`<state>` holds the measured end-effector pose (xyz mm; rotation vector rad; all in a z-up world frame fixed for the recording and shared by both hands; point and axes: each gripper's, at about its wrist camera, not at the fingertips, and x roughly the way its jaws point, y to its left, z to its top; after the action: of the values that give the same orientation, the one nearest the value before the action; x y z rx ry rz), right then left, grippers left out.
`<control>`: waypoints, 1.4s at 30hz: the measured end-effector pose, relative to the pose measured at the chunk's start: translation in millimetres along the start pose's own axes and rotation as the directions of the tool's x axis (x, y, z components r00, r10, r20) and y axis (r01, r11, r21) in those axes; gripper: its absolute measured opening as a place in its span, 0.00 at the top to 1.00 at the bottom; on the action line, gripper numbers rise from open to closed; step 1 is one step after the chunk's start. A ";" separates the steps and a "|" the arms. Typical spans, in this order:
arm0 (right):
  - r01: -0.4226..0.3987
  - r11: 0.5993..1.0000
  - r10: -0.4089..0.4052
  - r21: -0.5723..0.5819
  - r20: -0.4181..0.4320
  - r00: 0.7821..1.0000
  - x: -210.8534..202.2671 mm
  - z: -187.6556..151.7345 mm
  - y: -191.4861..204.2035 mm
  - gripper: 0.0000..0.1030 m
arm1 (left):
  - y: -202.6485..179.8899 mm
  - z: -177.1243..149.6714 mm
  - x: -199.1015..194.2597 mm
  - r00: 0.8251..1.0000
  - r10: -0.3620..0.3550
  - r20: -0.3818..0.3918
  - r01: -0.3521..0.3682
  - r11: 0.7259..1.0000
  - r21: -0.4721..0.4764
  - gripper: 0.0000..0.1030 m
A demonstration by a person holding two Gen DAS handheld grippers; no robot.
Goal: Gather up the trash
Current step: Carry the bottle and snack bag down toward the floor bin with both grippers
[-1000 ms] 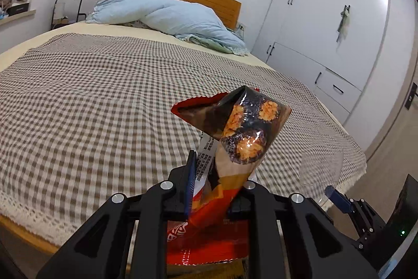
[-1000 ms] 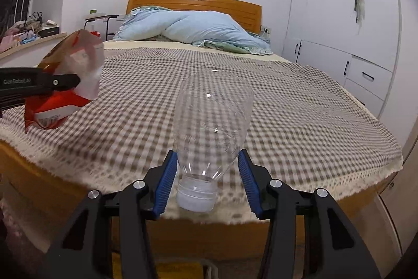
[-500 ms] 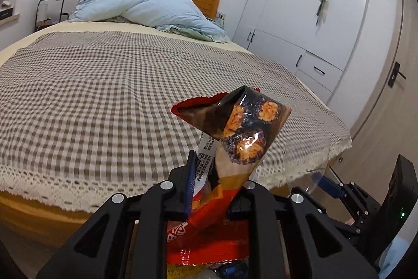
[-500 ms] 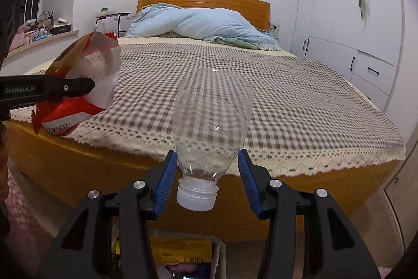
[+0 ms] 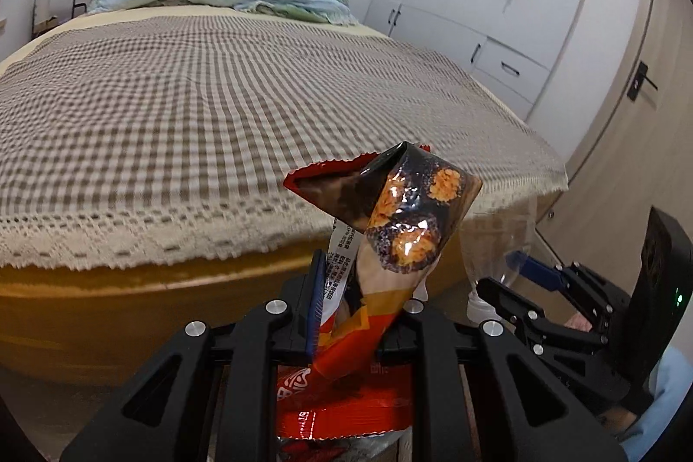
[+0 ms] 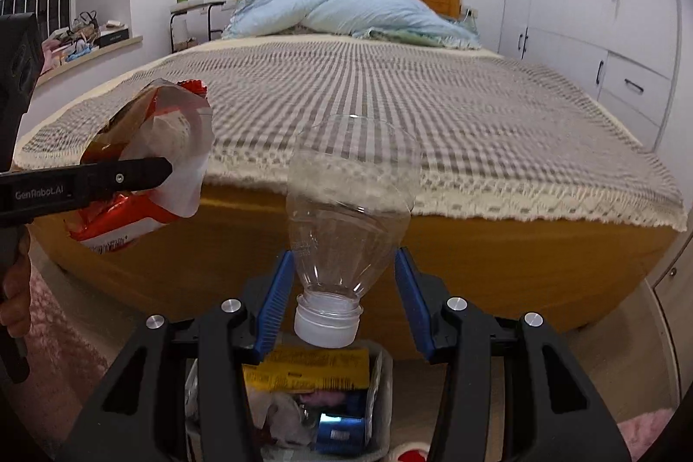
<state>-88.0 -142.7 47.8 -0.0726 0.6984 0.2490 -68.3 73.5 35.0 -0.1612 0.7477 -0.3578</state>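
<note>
Right wrist view: bin lay directly below right gripper, jaws clamping bottle (cap down); left gripper pinched snack bag alongside.

Both tools are matte black plastic frames with triangular cut-outs and round silver screws at the pivots. The left tongs carry a thin blue pad on the inner face of one finger; the right tongs have ribbed blue pads on both fingers. White lettering runs along the side of the left tool's black finger. A light blue sleeve shows at the edge.
</note>
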 end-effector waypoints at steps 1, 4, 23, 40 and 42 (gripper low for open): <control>-0.006 1.000 0.006 -0.001 -0.008 1.000 0.8 -1.9 0.6 0.54 | -1.2 -3.1 1.5 1.000 -0.001 -0.010 0.001 1.000 0.007 0.85; -0.025 1.000 0.025 -0.002 -0.031 0.999 3.6 -7.0 1.8 0.54 | -2.0 -8.5 5.7 0.999 0.000 -0.036 0.001 1.000 0.019 0.85; -0.121 0.992 0.128 0.043 -0.257 0.958 36.8 -47.2 -4.0 0.54 | -9.1 -62.9 69.1 0.946 -0.024 -0.324 0.037 0.999 0.035 0.85; -0.138 0.988 0.156 0.072 -0.495 0.855 91.3 -75.1 3.8 0.55 | 11.7 -107.8 125.6 0.831 0.054 -0.553 -0.056 0.998 0.013 0.85; -0.142 0.986 0.168 0.090 -0.526 0.834 99.9 -81.4 -1.5 0.55 | 14.7 -112.5 132.7 0.819 0.063 -0.570 -0.068 0.998 0.013 0.85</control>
<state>-64.9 -136.0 -78.8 -0.0391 1.2714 0.3748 -52.2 35.7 -134.7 -0.0305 1.3505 -0.3390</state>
